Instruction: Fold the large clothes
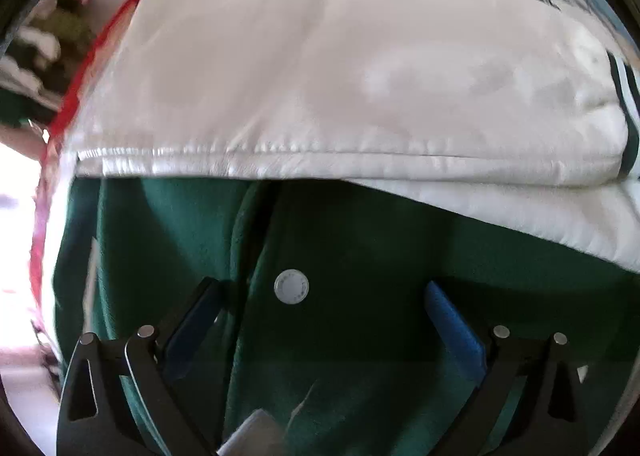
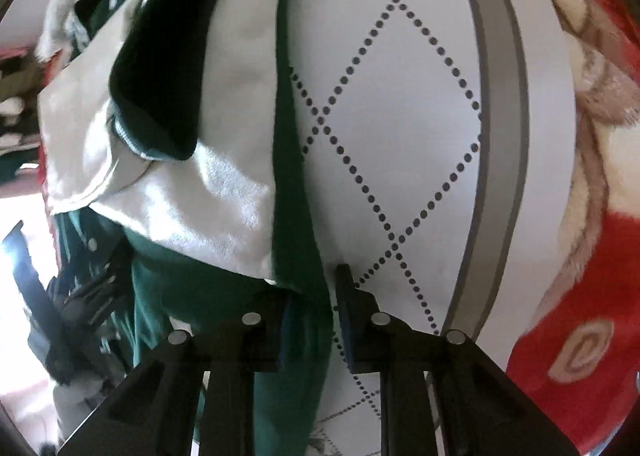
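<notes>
Green fleece of the jacket (image 2: 296,336) runs up between the fingers of the right claw (image 2: 310,312), which are drawn close and pinch that side edge where it meets the white dotted-diamond bed cover (image 2: 400,116). This edge runs straight away from the claw, so any fold will likely swing about it. In the left wrist view the left claw (image 1: 320,296) points steeply down over the jacket front, spread wide with a white snap button (image 1: 291,286) between its fingers, gripping nothing. A white sleeve (image 1: 320,96) lies crosswise beyond it. Red plush blanket (image 2: 592,296) borders the cover.
</notes>
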A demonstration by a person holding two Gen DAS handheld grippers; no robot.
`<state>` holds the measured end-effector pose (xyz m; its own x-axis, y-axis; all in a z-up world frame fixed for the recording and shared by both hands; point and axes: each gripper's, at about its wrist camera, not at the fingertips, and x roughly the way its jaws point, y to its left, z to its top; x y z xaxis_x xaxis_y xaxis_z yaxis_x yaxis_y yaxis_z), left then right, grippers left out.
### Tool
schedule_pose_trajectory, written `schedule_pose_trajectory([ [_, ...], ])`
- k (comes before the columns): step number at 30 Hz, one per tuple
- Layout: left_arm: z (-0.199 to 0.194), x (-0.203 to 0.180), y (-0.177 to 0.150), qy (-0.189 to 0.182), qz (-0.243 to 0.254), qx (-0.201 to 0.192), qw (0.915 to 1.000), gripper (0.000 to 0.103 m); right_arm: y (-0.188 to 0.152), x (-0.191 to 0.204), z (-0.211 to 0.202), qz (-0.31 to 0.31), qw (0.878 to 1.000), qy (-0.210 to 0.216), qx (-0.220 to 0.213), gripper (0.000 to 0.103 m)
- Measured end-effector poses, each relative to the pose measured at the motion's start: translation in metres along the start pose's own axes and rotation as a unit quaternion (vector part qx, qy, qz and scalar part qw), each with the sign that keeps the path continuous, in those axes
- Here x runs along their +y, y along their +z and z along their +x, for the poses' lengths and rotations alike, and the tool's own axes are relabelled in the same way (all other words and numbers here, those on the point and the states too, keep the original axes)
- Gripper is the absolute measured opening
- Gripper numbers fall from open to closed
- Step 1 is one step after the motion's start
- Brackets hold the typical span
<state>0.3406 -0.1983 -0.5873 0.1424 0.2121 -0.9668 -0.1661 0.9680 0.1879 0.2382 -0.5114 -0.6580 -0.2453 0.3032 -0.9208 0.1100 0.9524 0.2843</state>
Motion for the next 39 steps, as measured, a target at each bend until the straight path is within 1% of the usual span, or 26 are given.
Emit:
schedule_pose_trajectory([
  [1,0.0,0.004,-0.001,-0.006,-0.009,0.006,0.9999,0.103,-0.001,0.004,-0.002,0.006,1.0,-0.011,0.002,0.02],
  [2,-0.002,0.008,-0.002,-0.012,-0.019,0.016,0.9996,0.103,-0.006,0.011,-0.002,0.014,1.0,-0.014,0.005,0.025],
  [4,-0.008,0.014,-0.007,-0.007,-0.032,0.026,0.9991,0.103,-0.017,0.013,-0.007,0.027,0.999,0.01,0.026,0.028],
  [5,-0.013,0.016,-0.012,-0.003,-0.036,0.027,0.999,0.103,-0.026,0.014,-0.008,0.026,0.999,0.024,0.033,0.034],
  [6,-0.021,0.018,-0.02,0.001,-0.035,0.026,0.999,0.103,-0.035,0.015,-0.005,0.018,0.999,0.026,0.044,0.035],
  [7,-0.026,0.018,-0.027,0.003,-0.033,0.025,0.9991,0.103,-0.043,0.017,0.0,0.009,0.998,0.02,0.057,0.035],
  [9,-0.038,0.02,-0.048,0.013,-0.025,0.026,0.9993,0.103,-0.065,0.013,0.025,-0.014,0.996,-0.027,0.09,0.033],
  [10,-0.044,0.021,-0.058,0.016,-0.021,0.026,0.9993,0.103,-0.072,0.009,0.026,-0.013,0.997,-0.022,0.075,0.033],
  [11,-0.049,0.023,-0.066,0.019,-0.018,0.028,0.9993,0.103,-0.076,0.011,0.021,-0.017,0.997,-0.029,0.067,0.033],
  [12,-0.056,0.026,-0.078,0.018,-0.017,0.031,0.9992,0.103,-0.08,0.013,0.016,-0.015,0.996,-0.04,0.074,0.037],
  [13,-0.063,0.028,-0.084,0.015,-0.016,0.031,0.9993,0.103,-0.085,0.015,0.013,-0.007,0.996,-0.04,0.082,0.037],
  [15,-0.079,0.028,-0.107,0.018,-0.009,0.031,0.9993,0.103,-0.105,0.012,-0.001,0.025,0.995,-0.002,0.092,0.037],
  [18,-0.096,0.026,-0.136,0.021,-0.001,0.033,0.9992,0.103,-0.147,0.01,-0.004,0.051,0.989,0.046,0.13,0.037],
  [20,-0.099,0.022,-0.158,0.022,0.006,0.043,0.9988,0.103,-0.176,0.007,0.005,0.075,0.981,0.08,0.161,0.037],
  [22,-0.092,0.02,-0.172,0.016,0.009,0.056,0.9983,0.103,-0.201,0.009,0.025,0.096,0.971,0.117,0.186,0.037],
  [23,-0.088,0.018,-0.179,0.012,0.012,0.064,0.9978,0.103,-0.211,0.01,0.032,0.099,0.968,0.124,0.192,0.036],
  [24,-0.077,0.03,-0.174,0.009,0.015,0.067,0.9976,0.103,-0.218,0.01,0.039,0.107,0.97,0.122,0.183,0.025],
  [25,-0.069,0.031,-0.175,0.008,0.021,0.068,0.9974,0.103,-0.224,0.008,0.041,0.116,0.975,0.102,0.161,0.023],
  [27,-0.057,0.026,-0.18,0.004,0.035,0.074,0.9966,0.103,-0.23,0.001,0.04,0.13,0.98,0.061,0.137,0.019],
  [29,-0.049,0.019,-0.183,-0.001,0.043,0.078,0.9961,0.103,-0.233,-0.007,0.043,0.144,0.98,0.043,0.129,0.019],
  [31,-0.045,0.018,-0.18,-0.004,0.045,0.073,0.9963,0.103,-0.229,0.001,0.041,0.125,0.982,0.021,0.136,0.021],
  [33,-0.043,0.017,-0.179,-0.009,0.04,0.074,0.9964,0.103,-0.224,0.025,0.036,0.107,0.984,0.002,0.14,0.028],
  [34,-0.043,0.017,-0.179,-0.013,0.036,0.074,0.9965,0.103,-0.221,0.029,0.027,0.098,0.986,-0.003,0.134,0.03],
  [36,-0.041,0.02,-0.178,-0.017,0.028,0.076,0.9966,0.103,-0.212,0.033,0.008,0.09,0.991,-0.011,0.103,0.038],
  [37,-0.039,0.023,-0.177,-0.018,0.023,0.076,0.9967,0.103,-0.205,0.026,-0.004,0.09,0.992,-0.017,0.082,0.039],
  [39,-0.036,0.029,-0.175,-0.018,0.011,0.079,0.9967,0.103,-0.188,0.024,-0.01,0.092,0.994,-0.009,0.056,0.039],
])
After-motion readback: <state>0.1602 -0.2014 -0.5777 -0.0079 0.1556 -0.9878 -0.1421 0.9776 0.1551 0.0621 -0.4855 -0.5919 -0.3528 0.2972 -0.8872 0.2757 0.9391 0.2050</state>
